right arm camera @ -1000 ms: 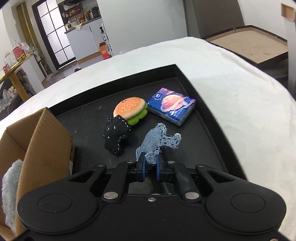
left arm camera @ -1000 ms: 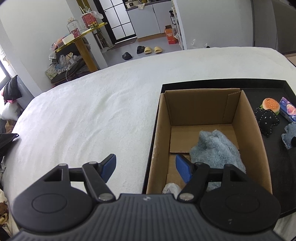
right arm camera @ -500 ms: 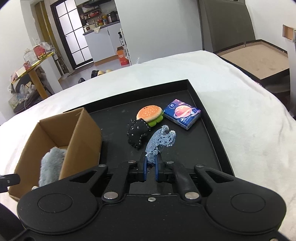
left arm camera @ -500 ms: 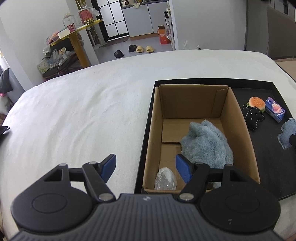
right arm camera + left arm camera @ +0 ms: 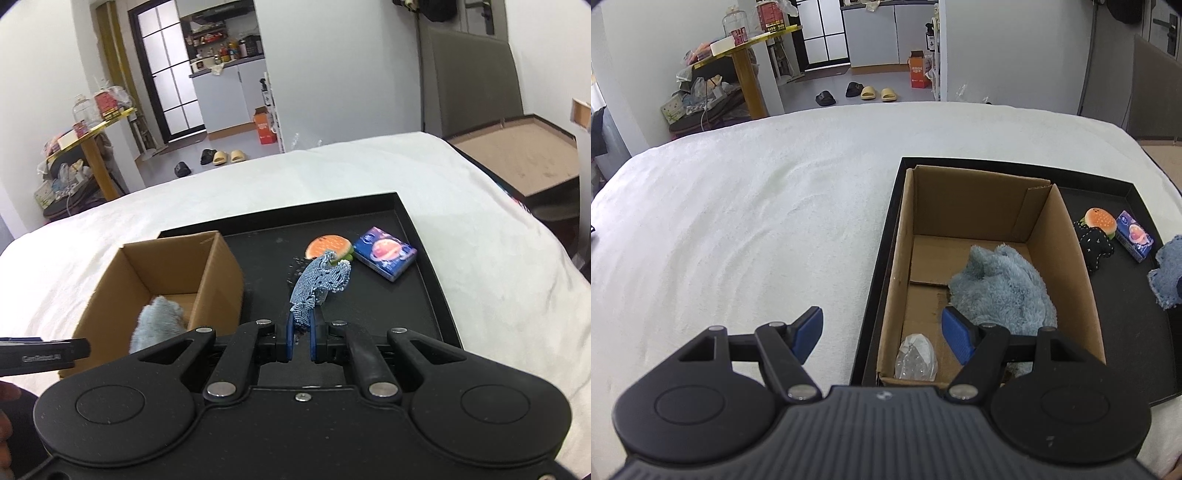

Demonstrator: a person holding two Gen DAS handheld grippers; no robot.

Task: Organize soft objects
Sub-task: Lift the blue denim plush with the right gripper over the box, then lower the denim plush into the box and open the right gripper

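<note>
From my left wrist, my left gripper (image 5: pixel 881 334) hung open and empty at the near left edge of the cardboard box (image 5: pixel 1067 266). From my right wrist, my right gripper (image 5: pixel 300 341) was clamped on the denim toy (image 5: pixel 319 282), hanging lengthwise over the black tray (image 5: pixel 424 266), box to its left.

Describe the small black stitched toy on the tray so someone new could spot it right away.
Find the black tray on the white bedding, then look right of the cardboard box. The black plush lies against the burger toy; it alone is dark with white stitching.
</note>
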